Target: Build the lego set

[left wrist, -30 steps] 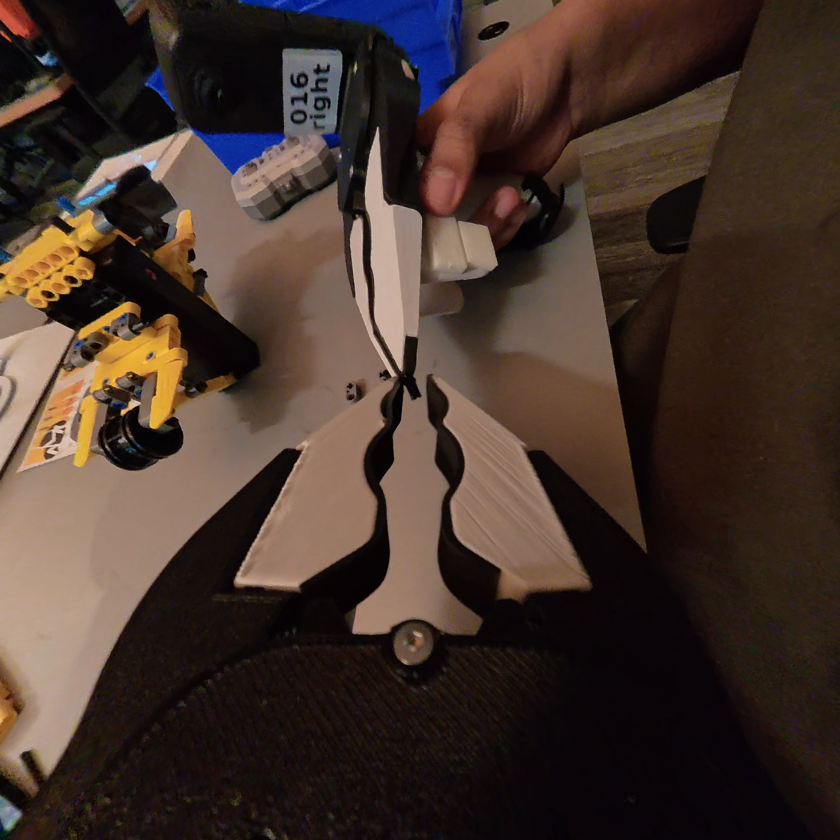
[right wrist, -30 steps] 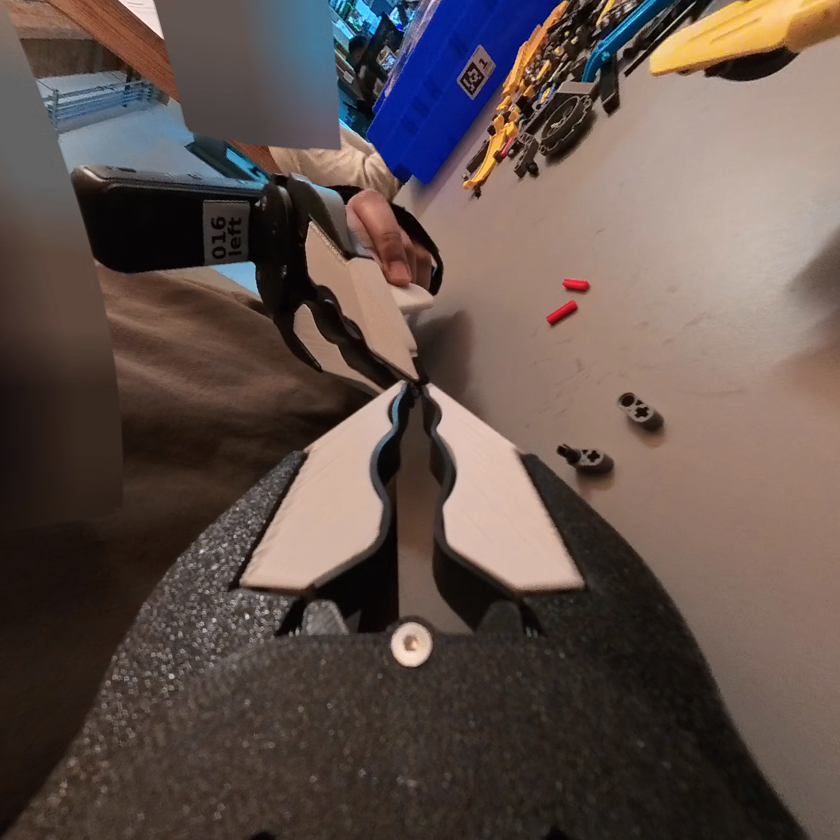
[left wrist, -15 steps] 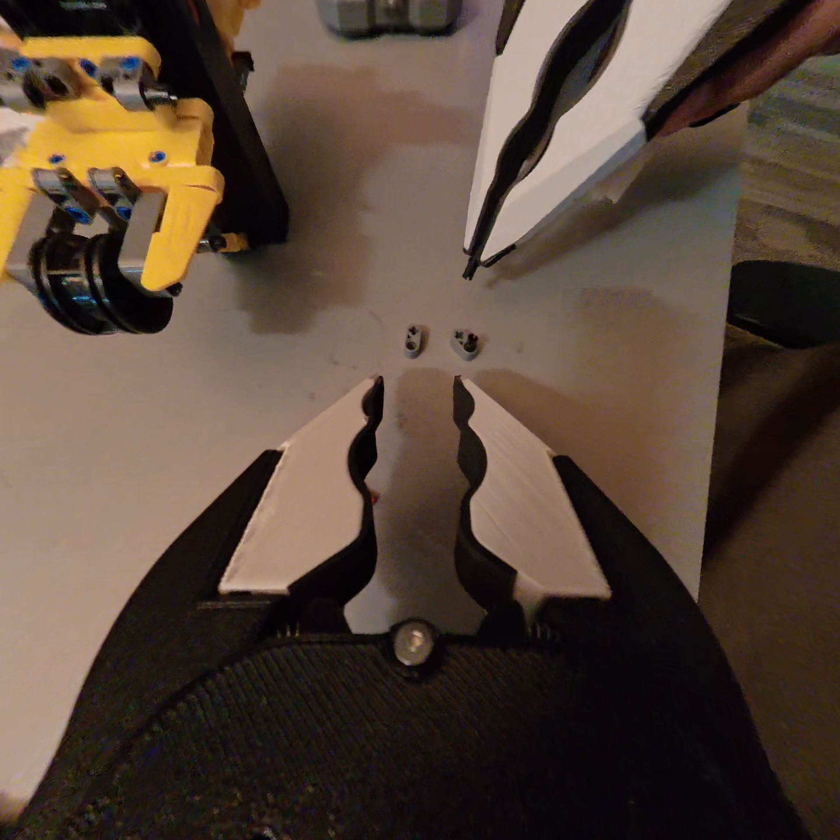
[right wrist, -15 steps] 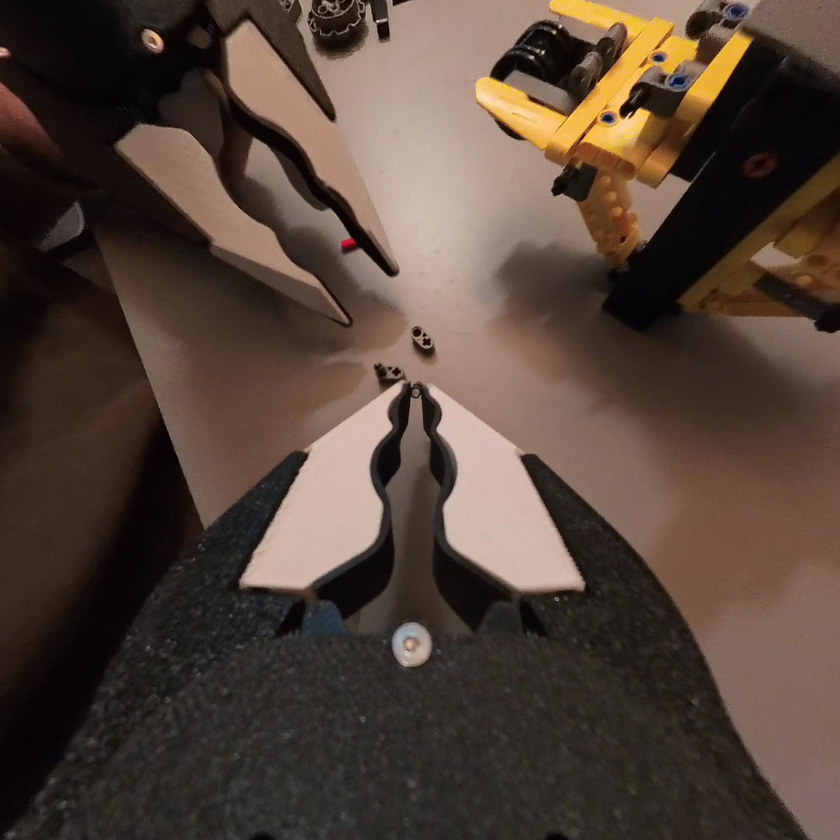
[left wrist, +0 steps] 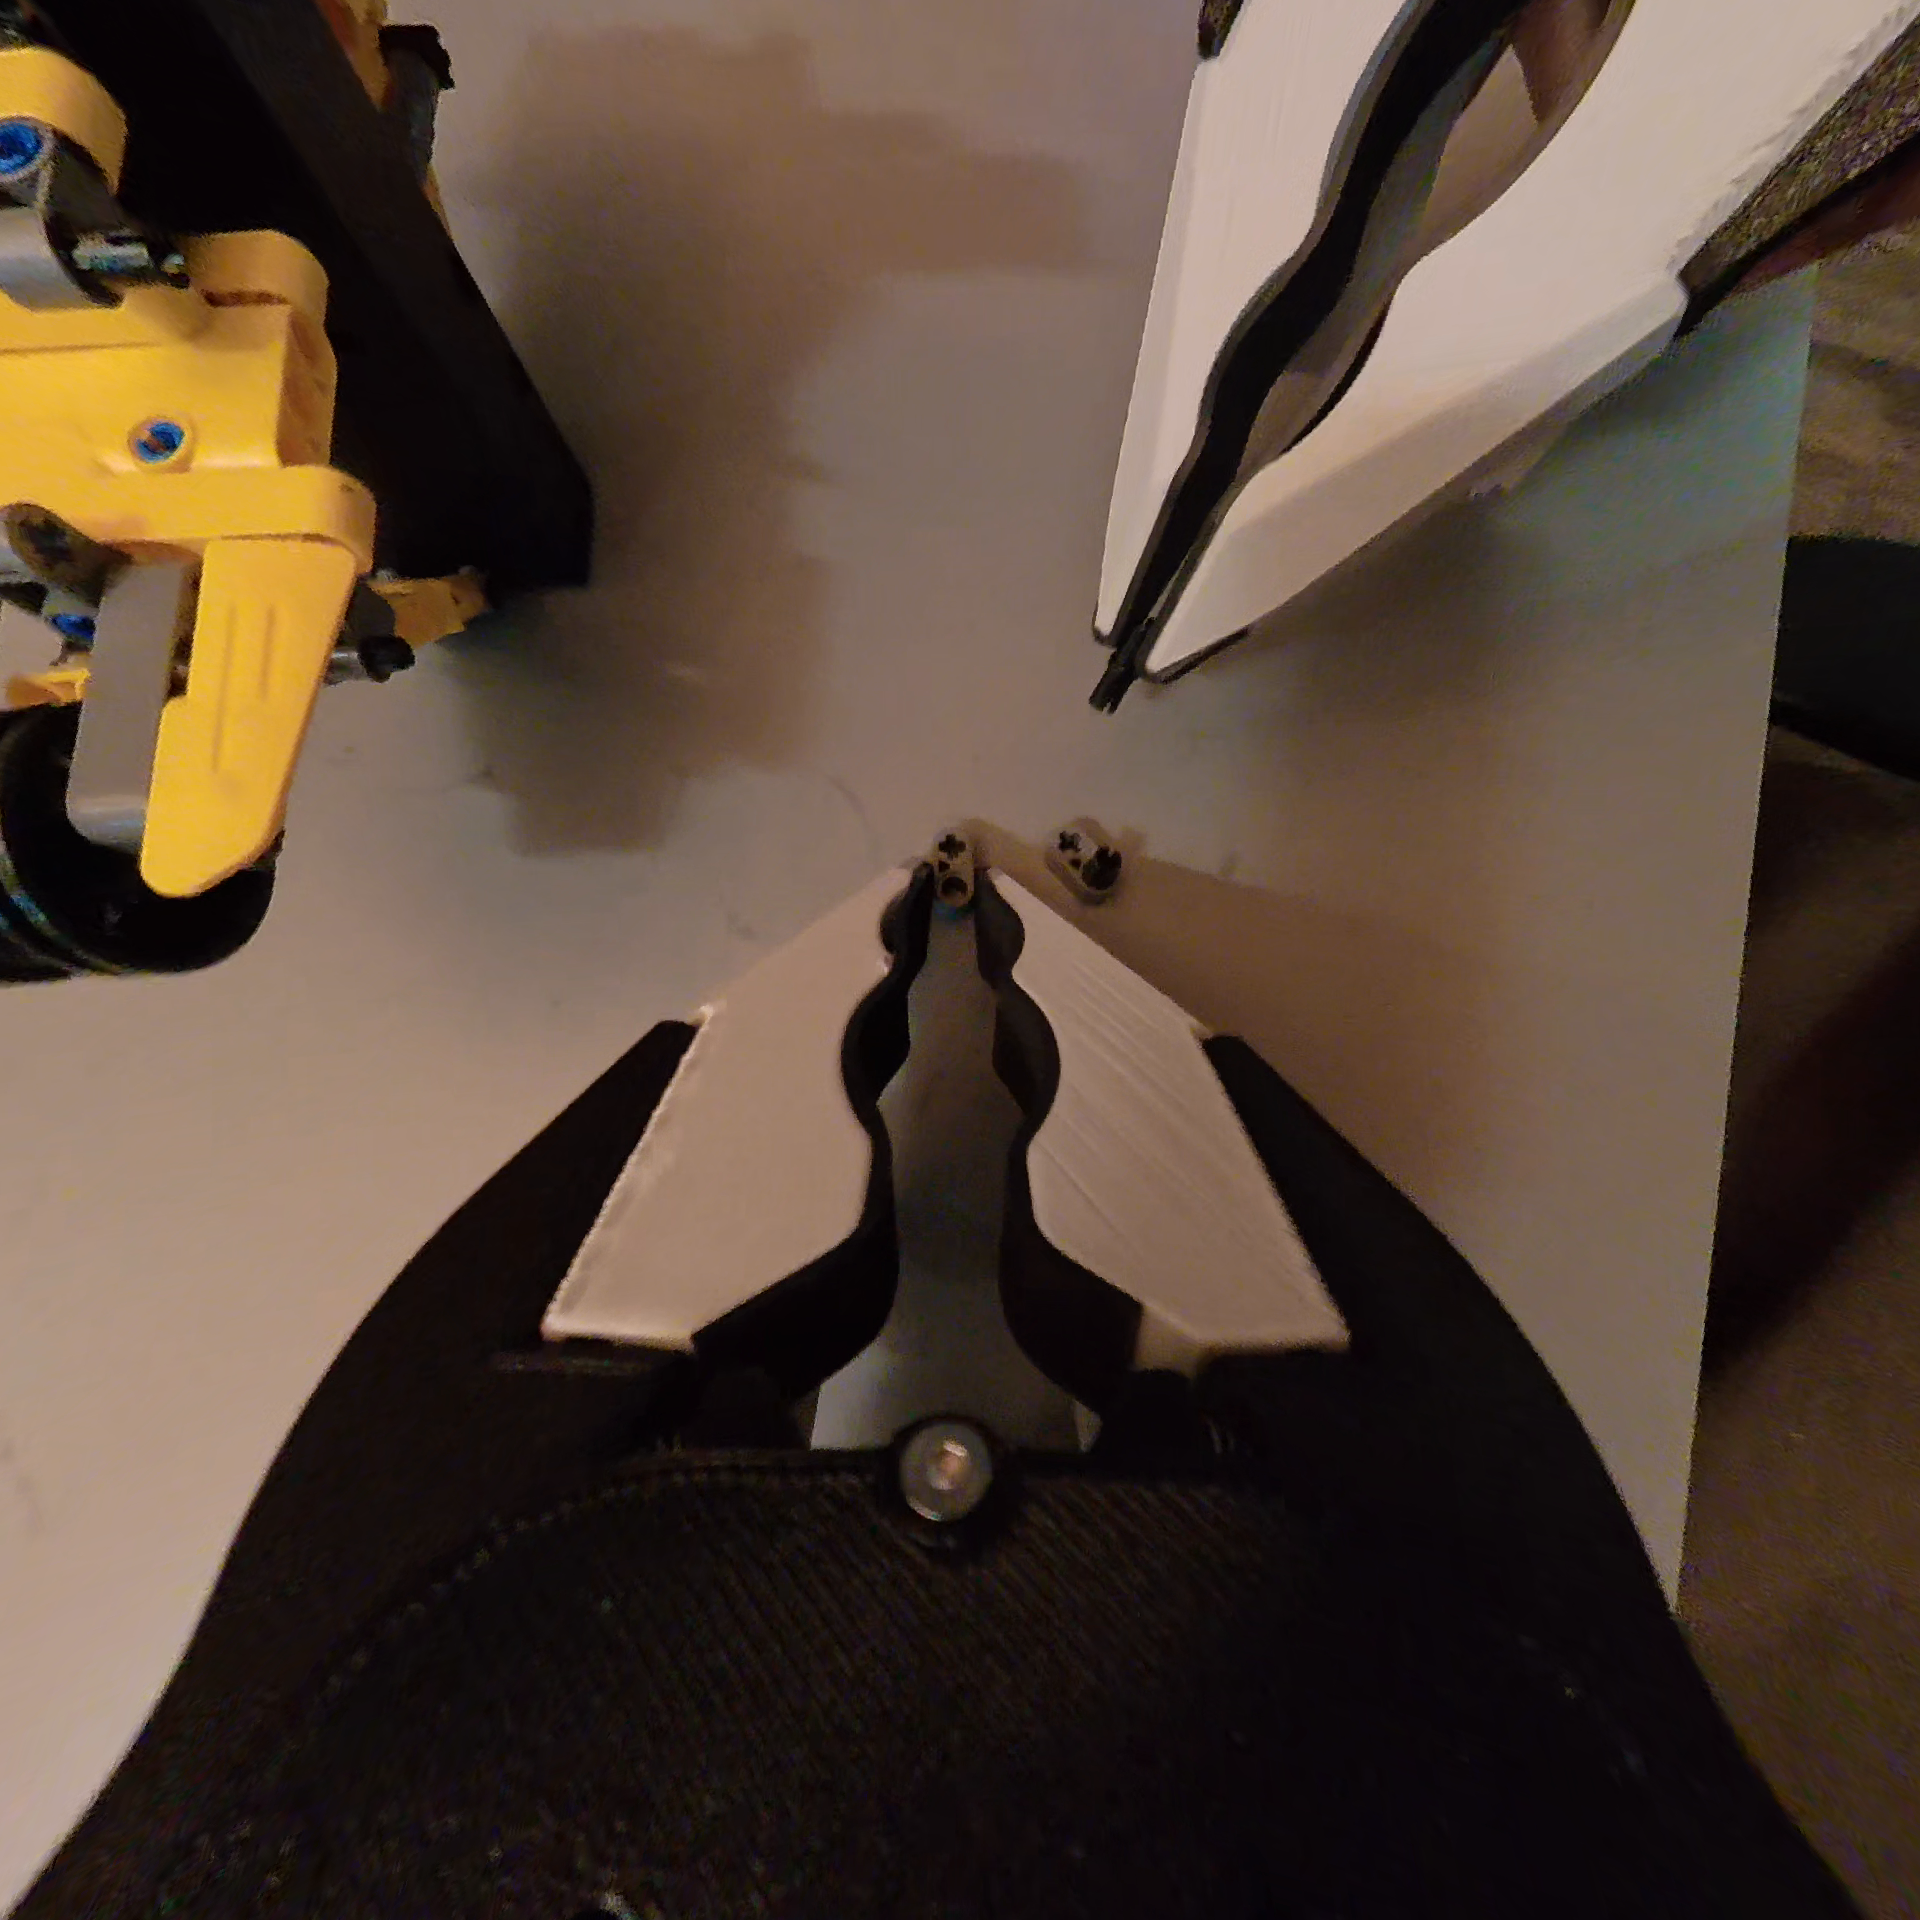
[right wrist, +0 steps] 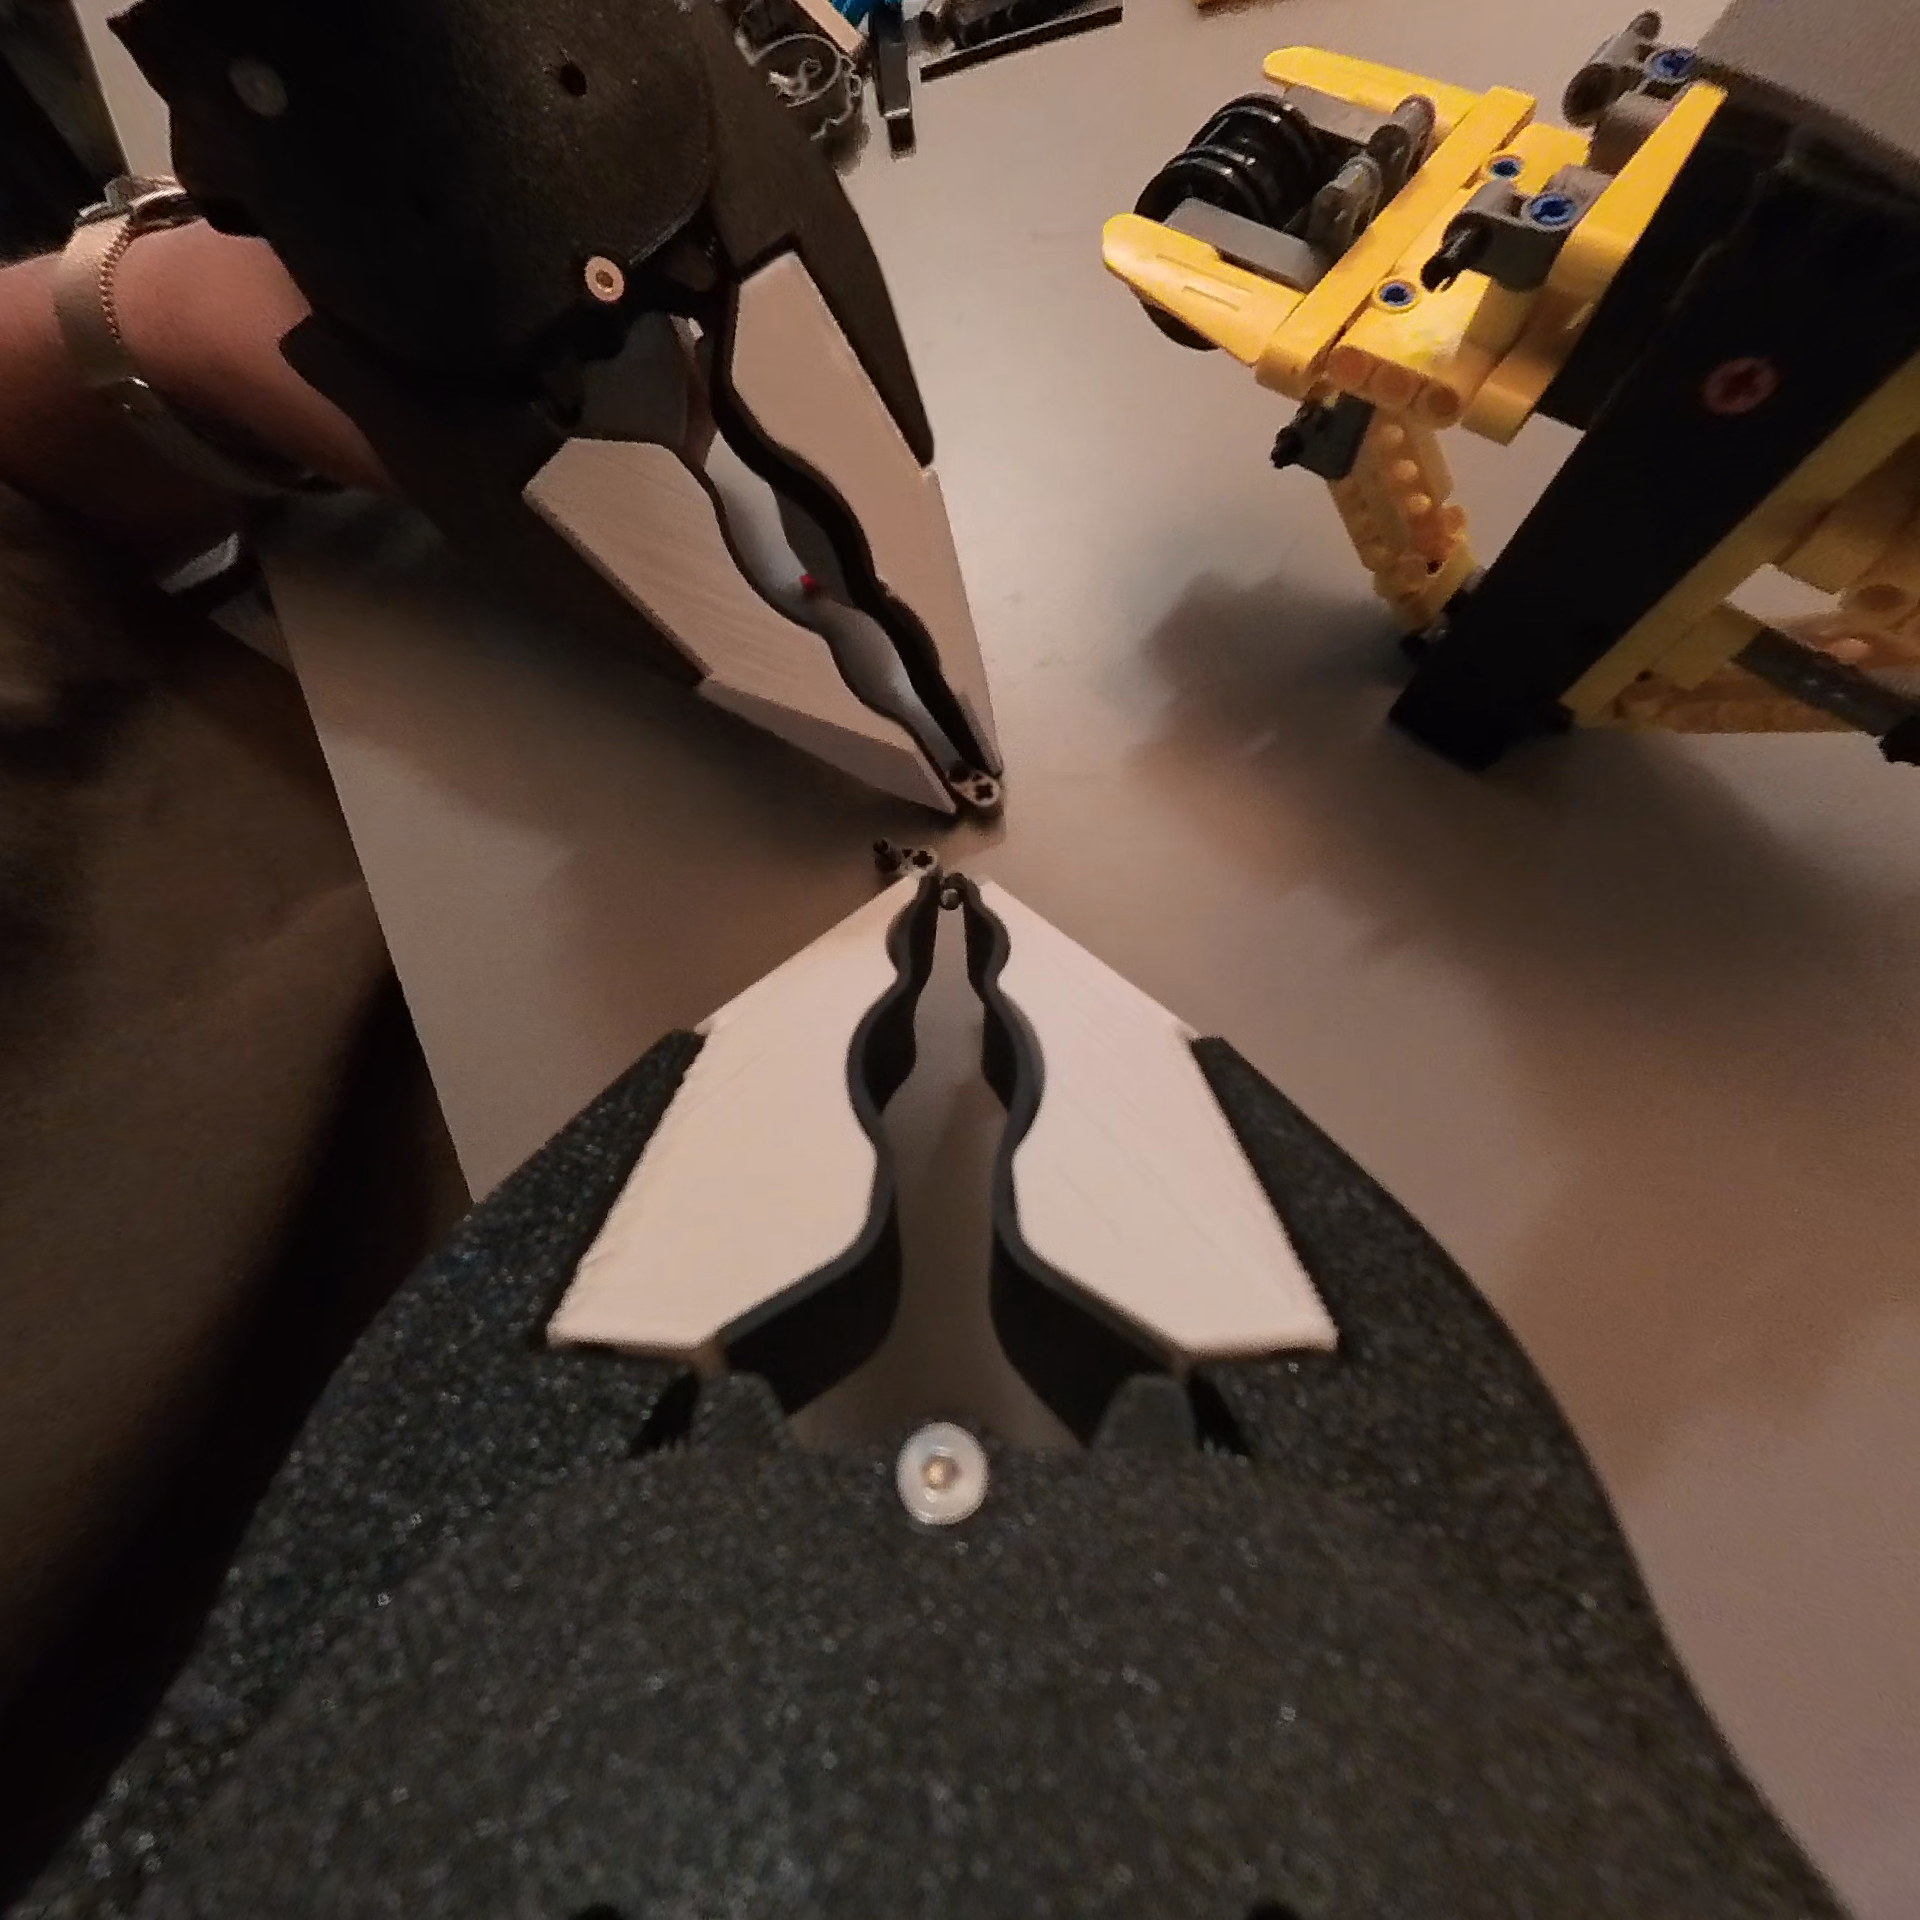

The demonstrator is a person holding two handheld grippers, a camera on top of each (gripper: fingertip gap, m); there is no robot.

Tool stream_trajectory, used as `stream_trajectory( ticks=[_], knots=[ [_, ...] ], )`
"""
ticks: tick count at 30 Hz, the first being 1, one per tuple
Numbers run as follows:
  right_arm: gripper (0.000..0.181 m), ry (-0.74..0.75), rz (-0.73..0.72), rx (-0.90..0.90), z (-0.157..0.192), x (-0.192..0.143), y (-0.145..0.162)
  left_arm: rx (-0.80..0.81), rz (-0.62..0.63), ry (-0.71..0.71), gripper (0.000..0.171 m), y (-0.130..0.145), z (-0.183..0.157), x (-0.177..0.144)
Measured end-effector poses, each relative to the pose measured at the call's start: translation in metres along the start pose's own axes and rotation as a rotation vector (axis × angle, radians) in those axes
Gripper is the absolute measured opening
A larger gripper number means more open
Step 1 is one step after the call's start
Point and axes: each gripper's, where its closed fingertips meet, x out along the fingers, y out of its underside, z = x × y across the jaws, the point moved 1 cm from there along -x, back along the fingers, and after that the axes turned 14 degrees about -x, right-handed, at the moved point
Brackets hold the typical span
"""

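My left gripper (left wrist: 951, 885) is shut on a small grey connector piece (left wrist: 952, 868) on the grey table (left wrist: 727, 727). A second grey connector with a black pin (left wrist: 1086, 860) lies just right of it. My right gripper (right wrist: 948, 896) is shut on a tiny black pin (right wrist: 950, 894) and hovers just short of that second connector (right wrist: 909, 857). In the left wrist view the right gripper (left wrist: 1127, 649) comes in from the upper right, the pin (left wrist: 1108, 686) sticking out of its tips. In the right wrist view the left gripper (right wrist: 977, 795) pinches its connector (right wrist: 982, 795).
A yellow and black brick-built model (left wrist: 208, 520) stands on the left, also in the right wrist view (right wrist: 1558, 312). The table's edge (left wrist: 1756, 935) is close on the right. A hand (right wrist: 156, 343) holds the left gripper. A red pin (right wrist: 805, 584) and loose parts (right wrist: 894, 62) lie beyond. Left tips to right tips: about 5 cm.
My left gripper moved forward and closed on the grey connector that lay in front of it. The right gripper, still shut on the pin, came lower and nearer the two connectors.
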Motion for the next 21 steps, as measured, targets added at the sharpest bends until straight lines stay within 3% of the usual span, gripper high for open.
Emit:
stream_trajectory(
  ticks=[4, 10, 15, 21],
  knots=[
    [0.004, -0.005, -0.008, -0.021, 0.004, -0.001, -0.003, -0.017, 0.004, 0.013, 0.003, 0.013, -0.001, -0.012],
    [0.004, -0.04, -0.01, -0.065, 0.015, 0.007, -0.012, 0.005, 0.038, 0.119, 0.003, 0.043, -0.029, -0.034],
    [0.004, -0.096, -0.016, -0.1, 0.029, 0.018, -0.024, 0.036, 0.044, 0.143, 0.027, 0.046, -0.039, -0.035],
    [0.004, -0.13, 0.043, -0.156, 0.048, 0.027, -0.026, 0.001, 0.038, 0.143, 0.022, 0.047, -0.036, -0.038]
  ],
)
